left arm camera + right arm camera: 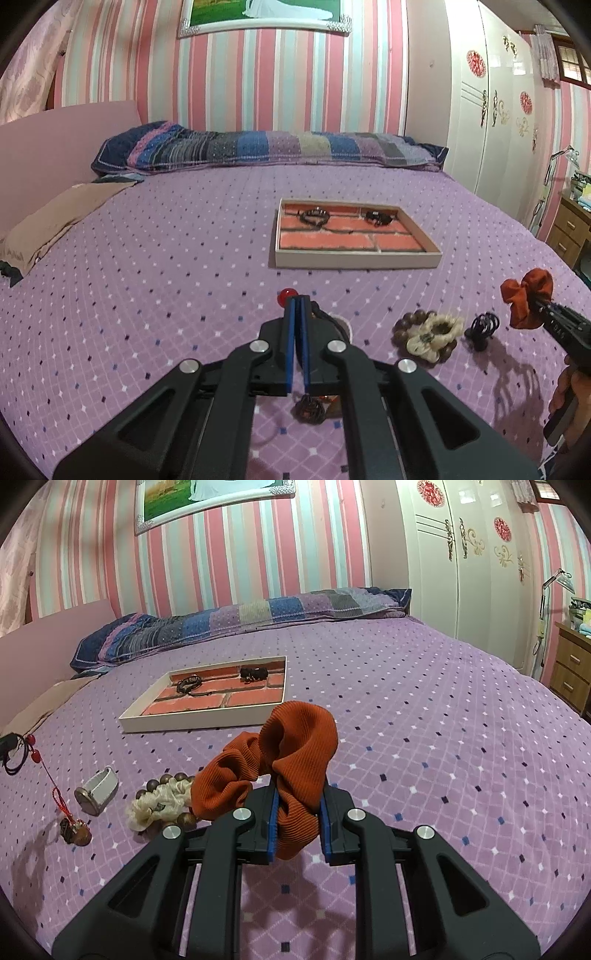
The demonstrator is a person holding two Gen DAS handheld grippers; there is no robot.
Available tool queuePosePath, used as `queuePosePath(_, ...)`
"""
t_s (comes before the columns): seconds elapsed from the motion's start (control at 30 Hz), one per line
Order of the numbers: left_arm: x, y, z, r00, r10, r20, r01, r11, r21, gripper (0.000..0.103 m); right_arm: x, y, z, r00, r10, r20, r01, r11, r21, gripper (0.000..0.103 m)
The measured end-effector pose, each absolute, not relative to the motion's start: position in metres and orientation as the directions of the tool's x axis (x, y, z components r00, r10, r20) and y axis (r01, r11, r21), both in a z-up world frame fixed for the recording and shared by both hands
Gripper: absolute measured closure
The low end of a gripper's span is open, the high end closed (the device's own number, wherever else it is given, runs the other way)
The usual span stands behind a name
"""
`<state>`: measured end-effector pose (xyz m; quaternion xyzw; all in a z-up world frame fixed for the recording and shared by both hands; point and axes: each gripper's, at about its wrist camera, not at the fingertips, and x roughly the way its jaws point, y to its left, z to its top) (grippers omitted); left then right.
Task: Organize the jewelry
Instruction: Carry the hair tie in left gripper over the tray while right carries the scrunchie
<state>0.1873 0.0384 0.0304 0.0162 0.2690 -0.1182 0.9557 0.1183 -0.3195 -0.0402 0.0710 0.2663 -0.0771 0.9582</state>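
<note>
Pink-striped walls rise behind a bed (184,240) spread in dotted purple. The right gripper (297,812) has its fingers clamped on a rust-orange scrunchie (291,760), lifted above the bedspread. The left gripper (297,306) has its fingers pressed together on a dark cord with red beads (35,753). Beyond them lies the brick-lined tray (354,256), holding two dark bracelets.

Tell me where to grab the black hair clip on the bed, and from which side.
Judging by the left wrist view, the black hair clip stands upright on the bedspread, clear of the cream scrunchie beside it. Come down from above and close the claw across its rounded top, pinching its two flat sides; its teeth would likely slip.
</note>
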Motion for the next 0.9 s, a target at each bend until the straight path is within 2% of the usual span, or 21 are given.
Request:
queuePosePath(0.37,0.194,0.034,0.066,0.857,-0.262,-0.443,0.260,0.963,-0.067,0.099,0.129,-0.322,-0.028,0.857,-0.111,-0.503,0.180,0.979,0.091,0.085)
queuePosePath(0.9,0.254,0.007,0.089,0.828,-0.304,-0.472,0.310,0.948,-0.066,0.099,0.193,-0.310,0.008,0.865,-0.047,-0.500,0.115,0.988,0.107,0.085)
